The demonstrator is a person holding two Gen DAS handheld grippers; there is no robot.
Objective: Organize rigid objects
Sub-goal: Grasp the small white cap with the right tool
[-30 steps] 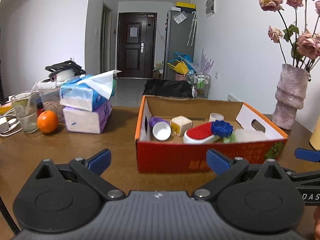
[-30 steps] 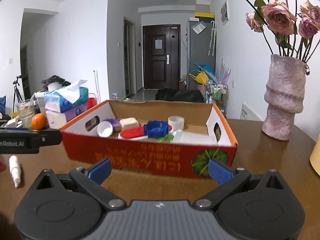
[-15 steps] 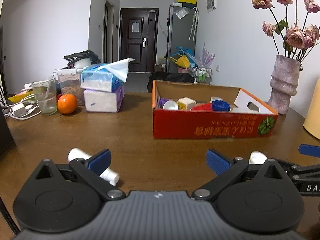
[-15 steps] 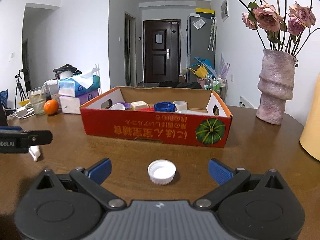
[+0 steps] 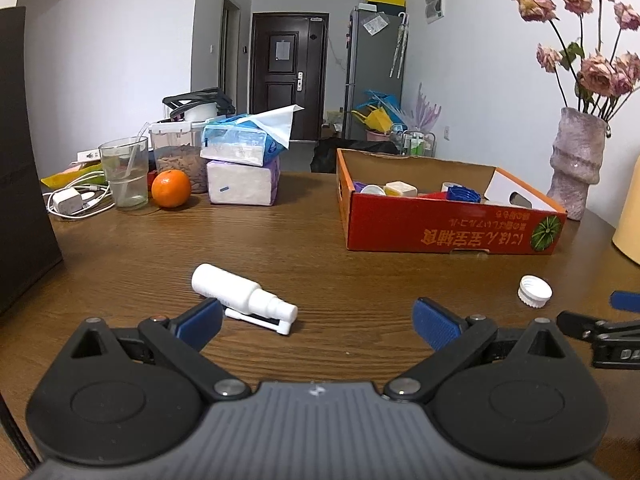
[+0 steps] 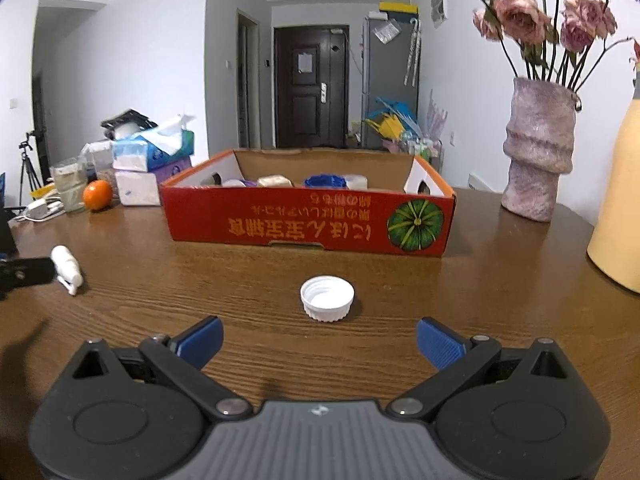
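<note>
Your left gripper [image 5: 316, 322] hangs wide open and empty over the table [image 5: 320, 240], a white spray bottle [image 5: 244, 297] lying on its side just ahead of the left finger. Your right gripper [image 6: 318, 338] is equally spread, holding nothing, with an upturned white cap [image 6: 327, 298] centred before it. Only the left view looks into the red box [image 5: 448, 229]; the right shows its near wall.
</note>
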